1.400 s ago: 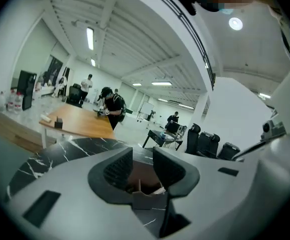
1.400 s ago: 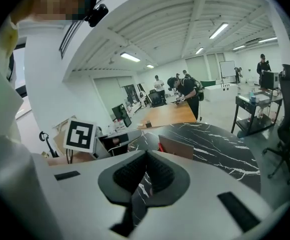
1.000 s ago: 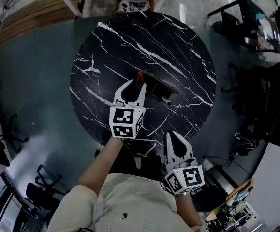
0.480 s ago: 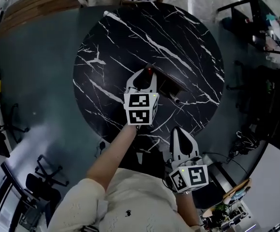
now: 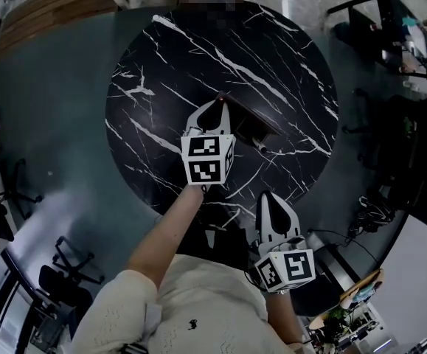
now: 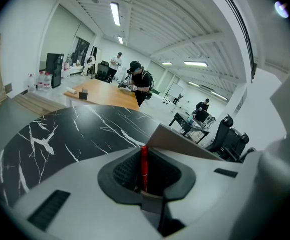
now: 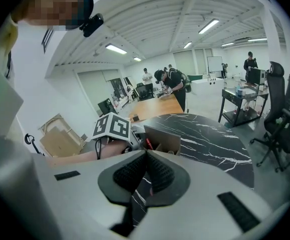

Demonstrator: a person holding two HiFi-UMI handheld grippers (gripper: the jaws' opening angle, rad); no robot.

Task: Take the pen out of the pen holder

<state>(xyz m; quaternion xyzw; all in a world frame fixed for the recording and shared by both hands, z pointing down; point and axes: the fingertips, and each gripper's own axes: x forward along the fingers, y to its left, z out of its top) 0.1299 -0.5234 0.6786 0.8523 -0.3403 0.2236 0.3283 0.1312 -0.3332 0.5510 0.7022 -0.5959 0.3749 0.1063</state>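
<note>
A brown pen holder (image 5: pixel 244 122) lies near the middle of the round black marble table (image 5: pixel 161 72). A red pen (image 6: pixel 143 166) stands up out of it. My left gripper (image 5: pixel 214 113) is at the holder's left end, its jaws on either side of the red pen and closing. A dark gap still shows beside the pen in the left gripper view. My right gripper (image 5: pixel 272 205) hangs by the table's near edge, shut and empty. In the right gripper view the holder (image 7: pixel 162 139) and the pen (image 7: pixel 147 143) show beyond the shut pads (image 7: pixel 152 176), with the left gripper's marker cube (image 7: pixel 112 126) beside them.
A silvery cylinder (image 5: pixel 259 147) sticks out at the holder's right end. Office chairs (image 5: pixel 58 279) and desks (image 5: pixel 390 28) ring the table. In the left gripper view a person (image 6: pixel 137 81) stands at a wooden table far behind. Cardboard boxes (image 7: pixel 59 134) stand at the left.
My left gripper has gone forward and down to the holder's left end, and its jaws have narrowed around the red pen. The right gripper has stayed where it was.
</note>
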